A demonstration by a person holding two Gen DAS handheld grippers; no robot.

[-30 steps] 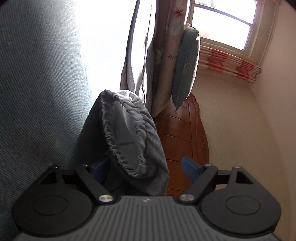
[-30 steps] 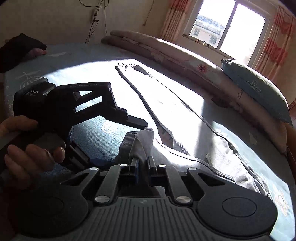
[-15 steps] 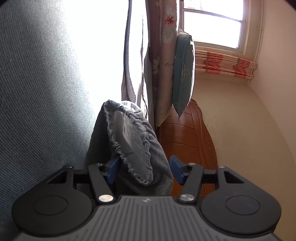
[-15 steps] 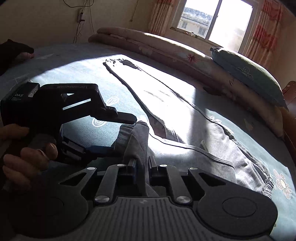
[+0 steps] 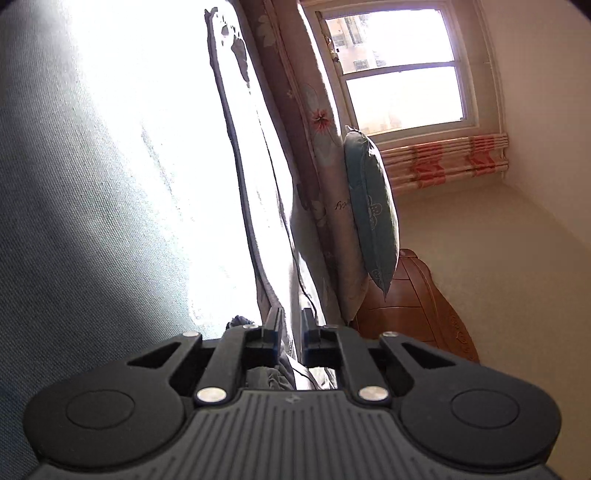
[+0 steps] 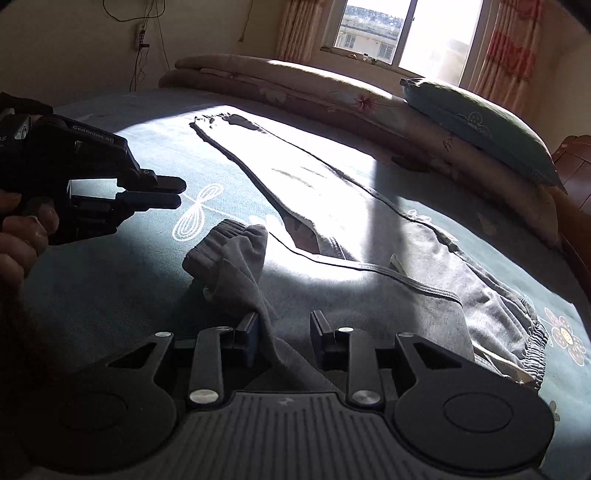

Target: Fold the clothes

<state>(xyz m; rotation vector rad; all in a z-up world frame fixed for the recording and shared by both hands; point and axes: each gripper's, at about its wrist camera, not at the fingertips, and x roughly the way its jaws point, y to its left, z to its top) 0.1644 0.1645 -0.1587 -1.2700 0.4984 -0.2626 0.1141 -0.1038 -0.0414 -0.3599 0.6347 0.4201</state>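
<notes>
From my right wrist cam the trousers [image 6: 332,206] lie stretched across the bed [image 6: 110,280], waistband at the near right. One cuffed leg end [image 6: 225,251] is doubled back, just ahead of my right gripper [image 6: 284,332]. Rolled quilt [image 6: 295,85] and pillow [image 6: 480,125] sit behind; left gripper [image 6: 173,192] hovers far left.

Hard daylight pours through the window [image 6: 402,31] and falls as a blown-out white patch across the bed [image 6: 110,288], washing out the fabric's detail in both views. Beyond the patch the bed lies in deep blue shadow, and the near foreground is almost black. Fisheye curvature bends every edge, and the corners vignette dark.
</notes>
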